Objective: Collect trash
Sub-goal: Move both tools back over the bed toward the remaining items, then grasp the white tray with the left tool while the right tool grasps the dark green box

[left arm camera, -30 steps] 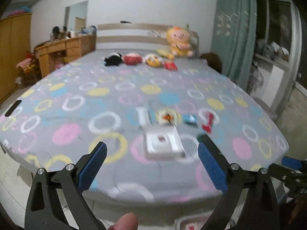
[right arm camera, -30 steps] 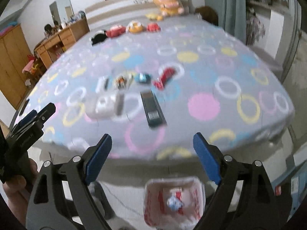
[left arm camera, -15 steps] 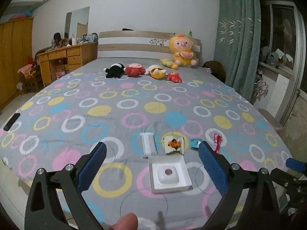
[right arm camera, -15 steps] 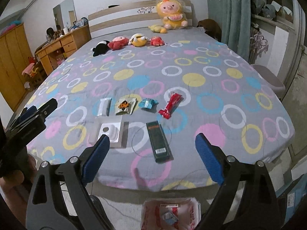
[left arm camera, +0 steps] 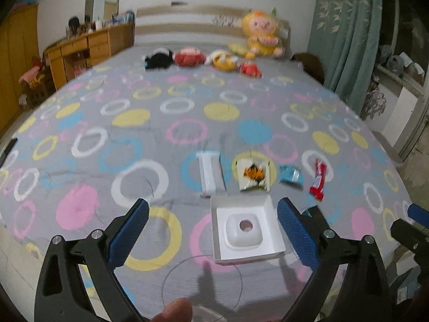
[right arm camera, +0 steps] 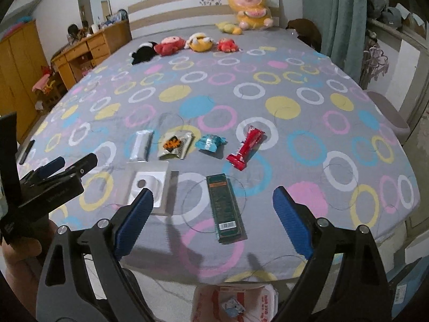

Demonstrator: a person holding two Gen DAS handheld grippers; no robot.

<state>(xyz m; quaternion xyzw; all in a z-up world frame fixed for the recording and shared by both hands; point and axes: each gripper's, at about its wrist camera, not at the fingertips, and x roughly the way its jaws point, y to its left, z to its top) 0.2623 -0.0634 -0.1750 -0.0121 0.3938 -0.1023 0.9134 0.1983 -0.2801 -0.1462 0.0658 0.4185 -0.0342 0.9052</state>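
Note:
Trash lies in a row on the bed: a silver wrapper [right arm camera: 141, 145], an orange-printed packet [right arm camera: 175, 145], a blue wrapper [right arm camera: 210, 142], a red wrapper [right arm camera: 246, 147], a white box tray [right arm camera: 148, 183] and a dark green box [right arm camera: 225, 208]. In the left wrist view the white tray [left arm camera: 245, 230] sits just ahead of my open, empty left gripper [left arm camera: 211, 233], toward its right finger. My right gripper [right arm camera: 211, 225] is open and empty, over the green box. A bin bag [right arm camera: 236, 304] with trash sits on the floor below the bed edge.
Several plush toys [right arm camera: 198, 43] line the far end of the bed by the headboard. A wooden desk [right arm camera: 88, 51] and wardrobe stand at left, a green curtain [right arm camera: 332, 10] at right. A black phone [right arm camera: 25, 150] lies at the bed's left edge.
Both grippers have moved forward and lower toward the trash on the bed. The white tray and green box now look larger and closer. Both stay open.

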